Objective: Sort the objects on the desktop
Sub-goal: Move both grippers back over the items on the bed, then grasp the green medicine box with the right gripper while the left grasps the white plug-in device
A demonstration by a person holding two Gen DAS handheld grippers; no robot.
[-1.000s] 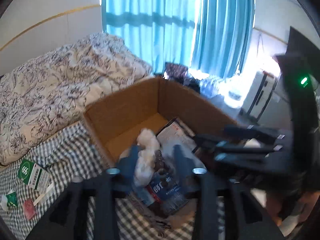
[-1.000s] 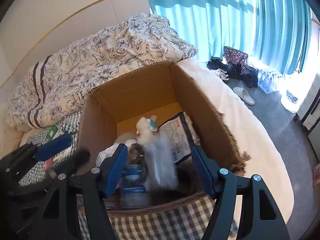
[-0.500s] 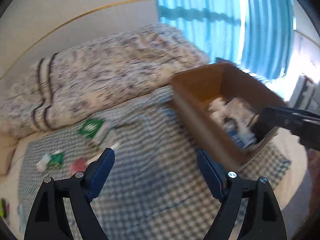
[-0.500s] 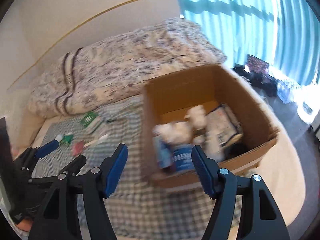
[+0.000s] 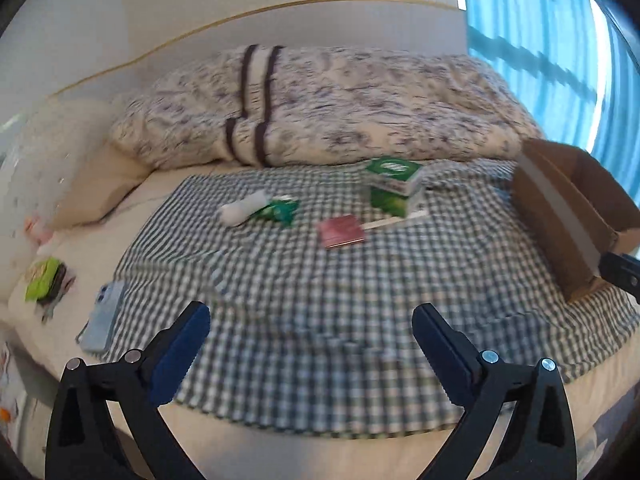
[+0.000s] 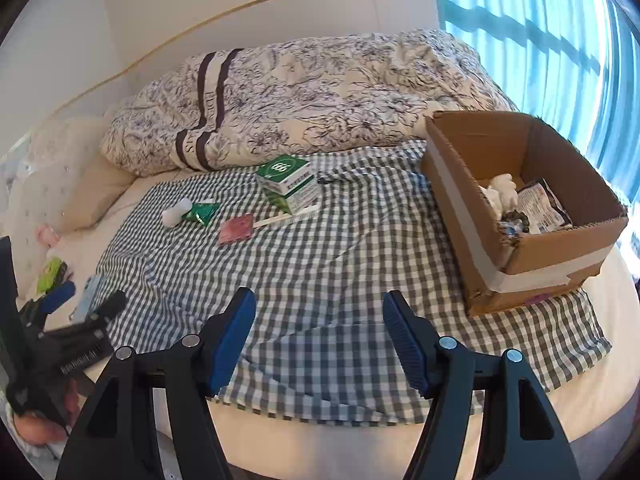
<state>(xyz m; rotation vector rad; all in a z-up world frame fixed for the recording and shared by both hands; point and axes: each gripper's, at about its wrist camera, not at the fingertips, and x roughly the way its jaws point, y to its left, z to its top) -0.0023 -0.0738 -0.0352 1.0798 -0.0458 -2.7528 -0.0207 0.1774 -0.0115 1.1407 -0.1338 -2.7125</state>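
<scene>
Now that both claws have swung away from the cardboard box, they face the checked cloth where the loose things lie. The left claw gapes wide with nothing between its blue pads, and the right claw is spread and empty as well. A second ago both were poised right over the box, with a plastic bottle and white wadding between the right claw's pads; half a second ago they were already turning off toward the cloth. Those things now lie in the box beside a printed packet, so that drop looks finished and the next pick is probably about to start.

Waiting on the cloth are a green and white carton, a pale flat stick just in front of it, a pink sachet, a green sachet, and a small white roll touching the green sachet. All sit well apart from the box, near the flowered quilt. Off the cloth to the left lie a blue phone and a lime-green packet; whether they belong to the sorting I cannot tell. The left view is blurred, so that claw seems to be moving.
</scene>
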